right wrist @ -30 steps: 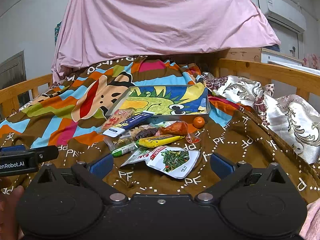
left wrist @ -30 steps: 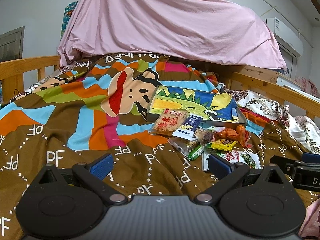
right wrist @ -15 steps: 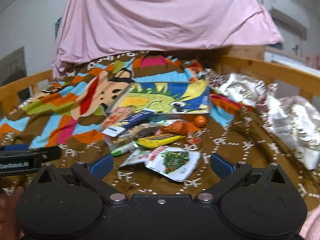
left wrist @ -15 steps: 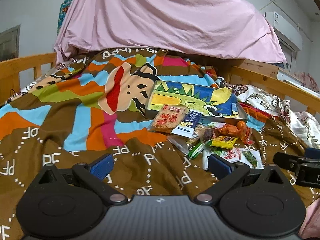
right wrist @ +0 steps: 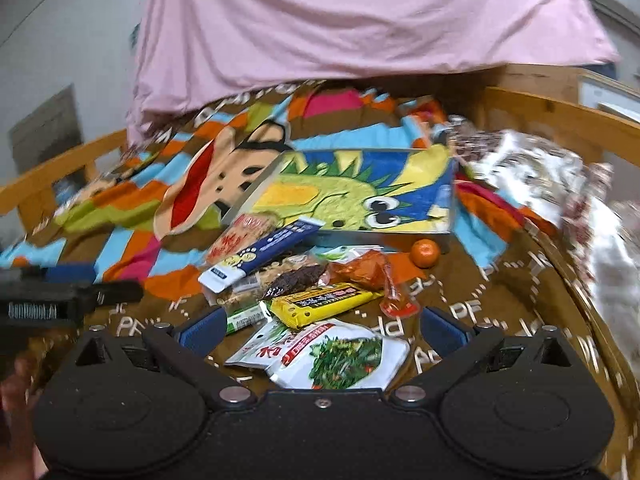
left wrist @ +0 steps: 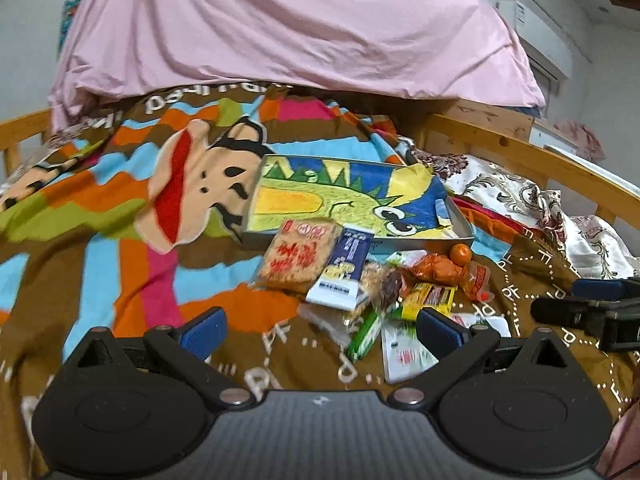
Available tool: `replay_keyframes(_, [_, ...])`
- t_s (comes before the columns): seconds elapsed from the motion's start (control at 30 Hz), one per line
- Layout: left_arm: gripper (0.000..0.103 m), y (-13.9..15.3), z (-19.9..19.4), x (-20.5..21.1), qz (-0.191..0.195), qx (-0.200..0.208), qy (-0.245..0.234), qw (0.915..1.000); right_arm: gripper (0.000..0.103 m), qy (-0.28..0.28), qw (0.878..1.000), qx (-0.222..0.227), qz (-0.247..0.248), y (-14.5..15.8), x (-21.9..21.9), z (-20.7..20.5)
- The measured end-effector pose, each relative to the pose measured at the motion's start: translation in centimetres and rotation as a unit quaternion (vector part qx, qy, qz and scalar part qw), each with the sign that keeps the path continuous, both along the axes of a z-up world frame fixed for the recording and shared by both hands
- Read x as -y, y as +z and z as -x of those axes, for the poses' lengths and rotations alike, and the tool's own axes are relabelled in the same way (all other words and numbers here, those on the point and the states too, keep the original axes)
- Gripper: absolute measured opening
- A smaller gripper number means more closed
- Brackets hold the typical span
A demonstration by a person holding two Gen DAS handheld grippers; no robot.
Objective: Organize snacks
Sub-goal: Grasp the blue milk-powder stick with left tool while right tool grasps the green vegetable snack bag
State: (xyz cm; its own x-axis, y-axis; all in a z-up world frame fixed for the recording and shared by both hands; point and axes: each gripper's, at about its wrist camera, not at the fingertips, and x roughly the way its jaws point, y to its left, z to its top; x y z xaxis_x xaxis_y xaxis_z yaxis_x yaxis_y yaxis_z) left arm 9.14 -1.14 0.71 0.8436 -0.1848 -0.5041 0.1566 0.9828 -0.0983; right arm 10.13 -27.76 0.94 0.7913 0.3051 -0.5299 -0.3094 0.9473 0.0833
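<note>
Both tongs are spread wide and grip nothing: the left tongs (left wrist: 320, 330) and the right tongs (right wrist: 320, 330) hover above the bed (left wrist: 100, 280), which is covered by a brown patterned blanket (right wrist: 500, 300). One shallow tray (right wrist: 451, 216) with a cartoon dinosaur print lies flat on the blanket, and no snack is seen inside it. The snacks lie in one loose cluster on the blanket just in front of the tray. Counted in the right wrist view: one white pouch with a green vegetable picture (right wrist: 332, 354), nearest the tongs; one yellow bar (right wrist: 320, 304) just behind it; one green stick pack (right wrist: 244, 318) at the left; one dark snack packet (right wrist: 294, 278); one blue-and-white bar (right wrist: 264, 254), lying partly on one red-printed cracker pack (right wrist: 236, 236); one orange wrapper (right wrist: 362, 270); one small red sachet (right wrist: 398, 300); and one round orange fruit (right wrist: 426, 253) just beside the tray's front wall. The cracker pack touches the tray's front edge. Motion blur prevents a check for further items beneath the cluster.
</note>
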Motion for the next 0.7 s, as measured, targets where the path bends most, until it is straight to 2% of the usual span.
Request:
replay_keyframes(0.17, [0.103,0.3,-4.4,0.3,0.006,-0.008,-0.026,0.9996,0.102,0.037,0.999,0.015,0.034,-0.9,0.0,-2.9])
replay_keyframes(0.3, [0.103,-0.1,-7.6,1.1,0.000,-0.022,-0.055,0.9982,0.102,0.089,0.995,-0.014,0.039,-2.4,0.1,-4.8])
replay_keyframes(0.43, [0.102,-1.2,-10.8,2.1,0.022,-0.051,-0.087,0.9947,0.102,0.168,0.984,-0.056,0.024,-3.7,0.6,-5.7])
replay_keyframes(0.53, [0.102,-1.8,-12.7,2.5,0.038,-0.067,-0.119,0.9899,0.102,0.214,0.974,-0.063,0.044,-4.8,0.1,-6.1])
replay_keyframes(0.63, [0.099,-2.5,-14.4,2.4,0.048,-0.090,-0.140,0.9849,0.102,0.245,0.966,-0.071,0.052,-5.9,-0.3,-6.6])
replay_keyframes(0.7, [0.093,-3.0,-15.6,2.3,0.053,-0.110,-0.153,0.9807,0.102,0.256,0.962,-0.080,0.053,-6.3,-0.3,-7.4])
